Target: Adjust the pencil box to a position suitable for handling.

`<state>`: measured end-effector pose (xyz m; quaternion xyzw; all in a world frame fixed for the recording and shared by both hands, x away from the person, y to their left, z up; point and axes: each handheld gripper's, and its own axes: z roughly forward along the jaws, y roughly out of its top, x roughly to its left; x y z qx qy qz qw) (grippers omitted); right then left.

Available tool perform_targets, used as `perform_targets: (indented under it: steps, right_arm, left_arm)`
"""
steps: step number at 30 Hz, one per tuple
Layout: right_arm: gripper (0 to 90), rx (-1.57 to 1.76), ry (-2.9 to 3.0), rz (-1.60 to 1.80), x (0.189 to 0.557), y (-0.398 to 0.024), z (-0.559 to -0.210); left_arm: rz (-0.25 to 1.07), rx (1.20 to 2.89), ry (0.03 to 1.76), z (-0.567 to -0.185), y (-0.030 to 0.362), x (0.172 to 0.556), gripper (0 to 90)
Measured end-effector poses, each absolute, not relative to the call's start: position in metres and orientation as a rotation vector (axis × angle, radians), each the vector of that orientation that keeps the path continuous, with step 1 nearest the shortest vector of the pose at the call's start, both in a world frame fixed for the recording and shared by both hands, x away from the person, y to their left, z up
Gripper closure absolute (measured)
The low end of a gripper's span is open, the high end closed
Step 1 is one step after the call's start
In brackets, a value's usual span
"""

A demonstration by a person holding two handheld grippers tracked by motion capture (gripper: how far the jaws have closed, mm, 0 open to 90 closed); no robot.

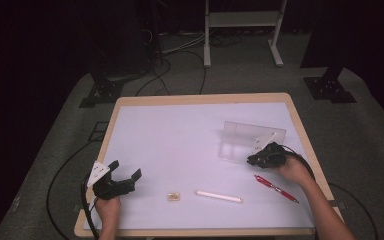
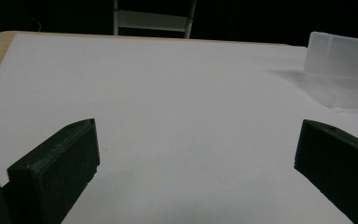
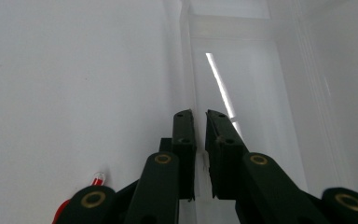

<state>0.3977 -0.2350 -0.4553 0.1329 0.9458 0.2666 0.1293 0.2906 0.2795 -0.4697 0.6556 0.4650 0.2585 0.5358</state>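
I am pinching the near wall of the clear plastic box [image 1: 250, 140] with my right gripper [image 3: 200, 122], its jaws drawn together on that thin edge; the box is lying open on the table's [image 1: 180, 135] right side; the slick wall could be slipping out if I pull. My left gripper [image 1: 128, 176] is idling with its jaws wide apart, steadying nothing, so the box may be skidding toward the red pen [image 1: 276, 188].

A wood-edged table [image 1: 111, 131] topped with a white sheet [image 1: 180, 145] carries a clear plastic box [image 1: 247, 137] at right, with a red pen [image 1: 275, 188], a white stick [image 1: 218, 196] and a small tan block [image 1: 174, 196] along the near edge.
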Motion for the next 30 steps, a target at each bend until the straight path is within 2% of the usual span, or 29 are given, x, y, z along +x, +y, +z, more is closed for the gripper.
perform_targets:
  steps: [22, 30]
  right_arm:
    - [86.4, 0.221, 2.775, 0.674, 0.397, -0.223, -0.448]
    - [86.3, 0.183, 2.756, 0.722, 0.396, -0.214, -0.431]
  left_arm:
    - [0.616, 1.562, 1.108, -0.470, 0.279, 0.291, 0.0]
    - [0.615, 1.561, 1.110, -0.470, 0.279, 0.291, 0.0]
